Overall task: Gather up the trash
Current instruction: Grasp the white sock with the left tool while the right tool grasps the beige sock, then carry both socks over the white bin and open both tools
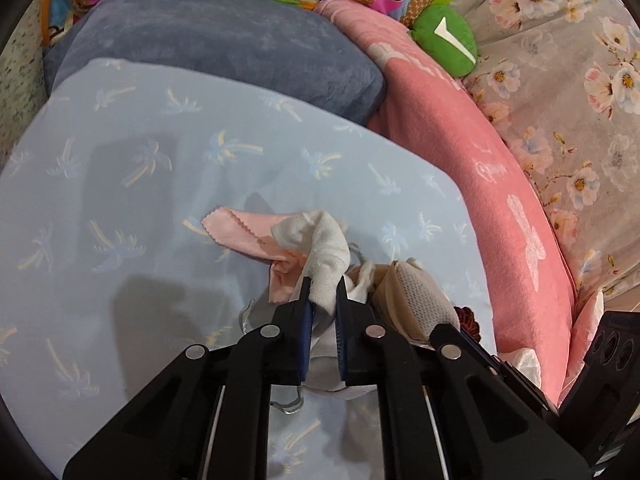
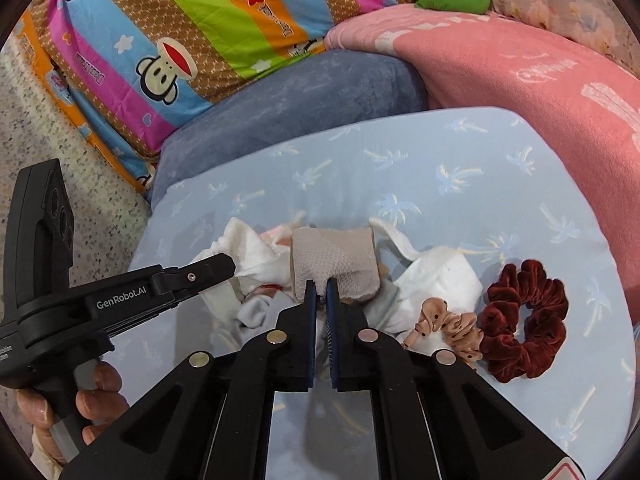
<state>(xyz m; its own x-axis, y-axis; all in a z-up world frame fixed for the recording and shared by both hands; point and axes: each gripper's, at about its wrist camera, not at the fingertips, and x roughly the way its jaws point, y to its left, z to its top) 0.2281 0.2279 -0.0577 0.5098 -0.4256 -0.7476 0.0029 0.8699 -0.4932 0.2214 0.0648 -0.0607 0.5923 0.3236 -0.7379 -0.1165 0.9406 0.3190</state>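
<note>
A heap of small cloth scraps lies on a light blue palm-print cushion (image 1: 120,184). My left gripper (image 1: 324,292) is shut on a white knitted scrap (image 1: 328,248), next to a pink zigzag-edged cloth (image 1: 240,232). In the right wrist view the left gripper (image 2: 222,268) reaches in from the left, onto the white scrap (image 2: 252,248). My right gripper (image 2: 321,286) is shut on a beige mesh piece (image 2: 334,256) in the middle of the heap. The same beige piece (image 1: 416,292) shows at the left gripper's right side.
A dark red velvet scrunchie (image 2: 524,320) and a beige dotted scrunchie (image 2: 448,328) lie right of the heap. Behind the cushion are a blue-grey pillow (image 1: 224,40), a pink blanket (image 1: 460,140), a green plush (image 1: 444,36) and striped cartoon bedding (image 2: 180,40). A hand (image 2: 96,392) holds the left gripper.
</note>
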